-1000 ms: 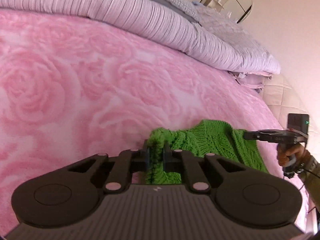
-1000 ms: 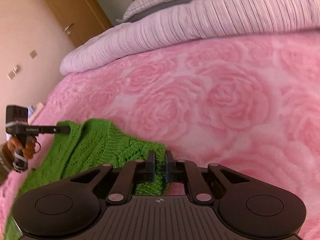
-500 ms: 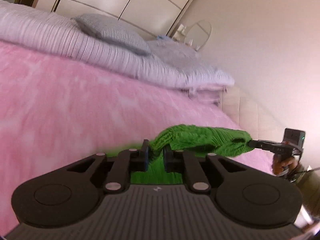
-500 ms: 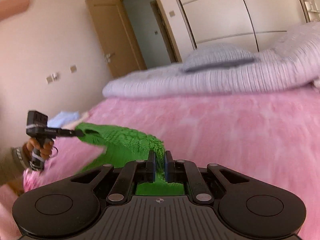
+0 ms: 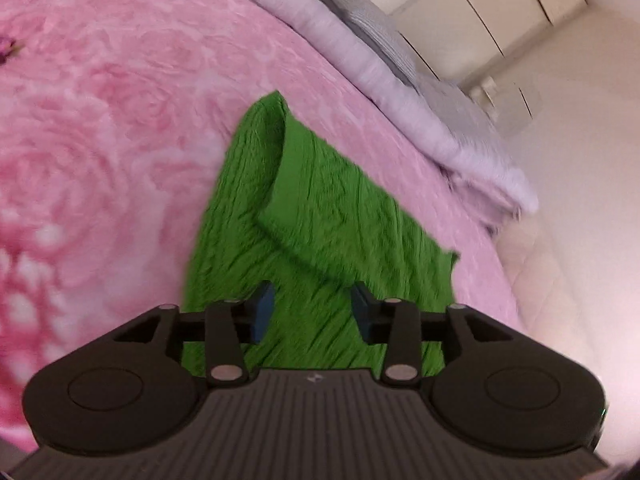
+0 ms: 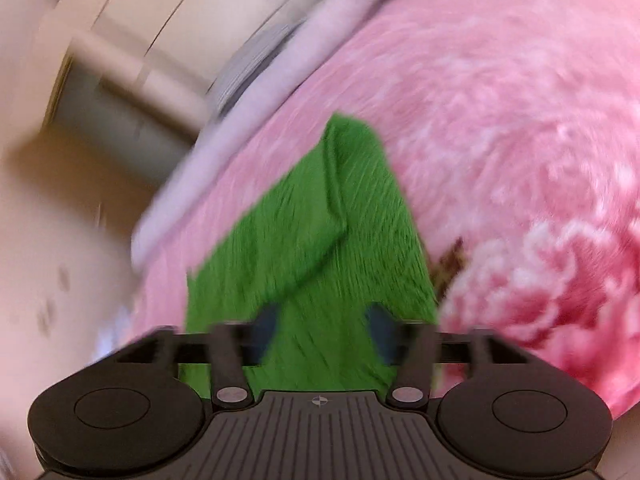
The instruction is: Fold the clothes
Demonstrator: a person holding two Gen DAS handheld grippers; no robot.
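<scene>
1. Your left gripper (image 5: pixel 312 310) has its jaws spread wide and grips nothing; green knit shows in the gap between its two blue-padded fingers (image 5: pixel 262 310).
2. Your right gripper (image 6: pixel 322 330) is likewise spread wide and empty-handed, though its view is blurred by motion.
3. There is one garment: a green knitted sweater (image 5: pixel 320 216), lying on the bed just beyond both pairs of jaws, with one layer folded over another along a diagonal crease. It appears again in the right wrist view (image 6: pixel 312 232).
4. Under it is one pink rose-patterned blanket (image 5: pixel 100 140), covering the bed.
5. Beyond the blanket lies one pale lilac ribbed duvet (image 5: pixel 400 92), with one grey pillow (image 5: pixel 372 36) on top of it.
6. Behind those stands a cream wardrobe (image 5: pixel 480 12).
</scene>
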